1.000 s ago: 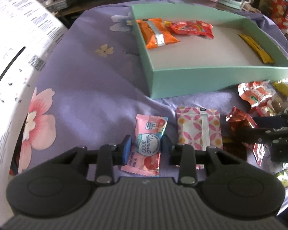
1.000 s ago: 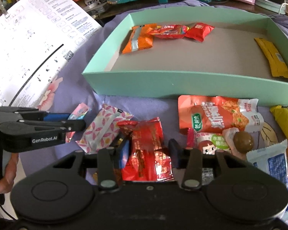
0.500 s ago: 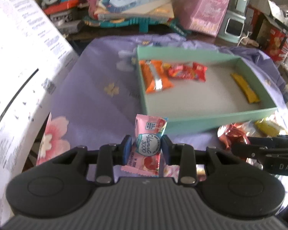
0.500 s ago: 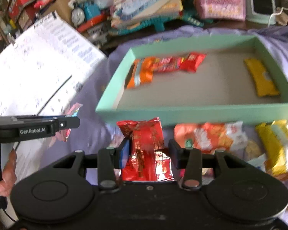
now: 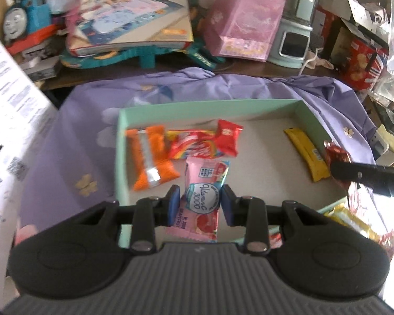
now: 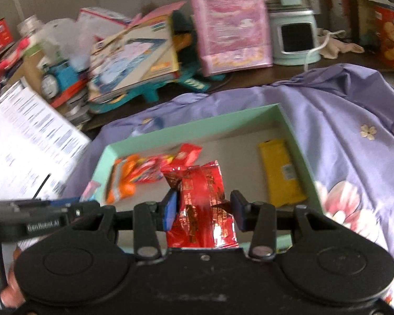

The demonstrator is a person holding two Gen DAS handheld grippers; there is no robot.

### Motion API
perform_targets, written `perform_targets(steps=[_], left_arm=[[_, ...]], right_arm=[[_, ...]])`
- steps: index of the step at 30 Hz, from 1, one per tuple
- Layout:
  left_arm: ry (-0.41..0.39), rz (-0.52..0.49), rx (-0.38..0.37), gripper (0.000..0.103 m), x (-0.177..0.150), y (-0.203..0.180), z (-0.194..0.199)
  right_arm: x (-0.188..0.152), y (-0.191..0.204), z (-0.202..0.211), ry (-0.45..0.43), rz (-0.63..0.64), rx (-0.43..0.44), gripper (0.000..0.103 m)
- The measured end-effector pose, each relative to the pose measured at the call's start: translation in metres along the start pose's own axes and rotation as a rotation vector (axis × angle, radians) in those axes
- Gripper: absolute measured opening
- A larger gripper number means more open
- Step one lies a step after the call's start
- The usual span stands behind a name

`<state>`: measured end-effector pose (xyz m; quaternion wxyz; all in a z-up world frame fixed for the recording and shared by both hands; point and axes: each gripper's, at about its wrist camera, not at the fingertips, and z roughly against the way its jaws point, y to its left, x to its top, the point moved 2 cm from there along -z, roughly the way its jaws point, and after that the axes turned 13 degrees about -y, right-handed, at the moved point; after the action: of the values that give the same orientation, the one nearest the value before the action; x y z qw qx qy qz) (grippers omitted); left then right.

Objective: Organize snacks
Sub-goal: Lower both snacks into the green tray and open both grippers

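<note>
My left gripper (image 5: 200,201) is shut on a pink vitamin candy packet (image 5: 201,199) and holds it above the near left part of the mint green box (image 5: 212,105). My right gripper (image 6: 203,207) is shut on a crinkled red foil packet (image 6: 200,204) and holds it over the box's middle (image 6: 186,128). In the box lie an orange packet (image 5: 151,160), a red rainbow candy bag (image 5: 194,144), a small red packet (image 5: 227,136) and a yellow bar (image 5: 306,152). The right gripper shows at the right edge of the left wrist view (image 5: 367,176).
The box rests on a purple flowered cloth (image 5: 73,141). A white printed sheet (image 5: 8,120) stands at the left. Toys, books, a pink bag (image 5: 244,23) and a mint appliance (image 5: 296,39) crowd the back. Loose snacks (image 5: 352,220) lie at the near right.
Both grippers have lifted their packets off the cloth and moved forward over the box. The loose snack pile has dropped out of the right wrist view.
</note>
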<state>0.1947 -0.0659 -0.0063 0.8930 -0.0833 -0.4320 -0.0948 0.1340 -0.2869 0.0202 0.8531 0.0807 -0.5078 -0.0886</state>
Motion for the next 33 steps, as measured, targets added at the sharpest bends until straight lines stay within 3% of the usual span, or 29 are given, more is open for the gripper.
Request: perform_targets(steps=[6, 14, 16, 17, 18, 19, 20, 23, 33], left_arm=[[0.055, -0.019, -0.002, 0.033, 0.005, -0.02, -0.049], [0.114, -0.025, 0.018, 0.035, -0.001, -0.023, -0.093], [0.117, -0.025, 0.041, 0.044, -0.001, -0.022, -0.098], [0.116, -0.029, 0.061, 0.067, -0.001, -0.022, -0.099], [0.112, -0.037, 0.085, 0.079, -0.001, -0.021, -0.098], [0.099, -0.047, 0.101, 0.097, -0.001, -0.021, -0.097], [0.084, -0.058, 0.114, 0.103, -0.001, -0.021, -0.094], [0.087, -0.065, 0.123, 0.103, -0.002, -0.02, -0.091], [0.096, -0.034, 0.101, 0.103, -0.004, -0.018, -0.069]], right_arm=[[0.008, -0.029, -0.036, 0.033, -0.023, -0.072, 0.043], [0.006, -0.041, -0.069, 0.065, -0.022, -0.099, 0.044], [0.009, -0.042, -0.072, 0.051, -0.024, -0.093, 0.054], [0.011, -0.04, -0.073, 0.044, -0.028, -0.09, 0.072], [0.013, -0.039, -0.073, 0.034, -0.034, -0.086, 0.081], [0.014, -0.038, -0.072, 0.019, -0.038, -0.084, 0.093], [0.015, -0.038, -0.071, 0.006, -0.038, -0.084, 0.095], [0.015, -0.036, -0.069, -0.001, -0.036, -0.093, 0.103], [0.007, -0.027, -0.045, 0.016, -0.044, -0.07, 0.103]])
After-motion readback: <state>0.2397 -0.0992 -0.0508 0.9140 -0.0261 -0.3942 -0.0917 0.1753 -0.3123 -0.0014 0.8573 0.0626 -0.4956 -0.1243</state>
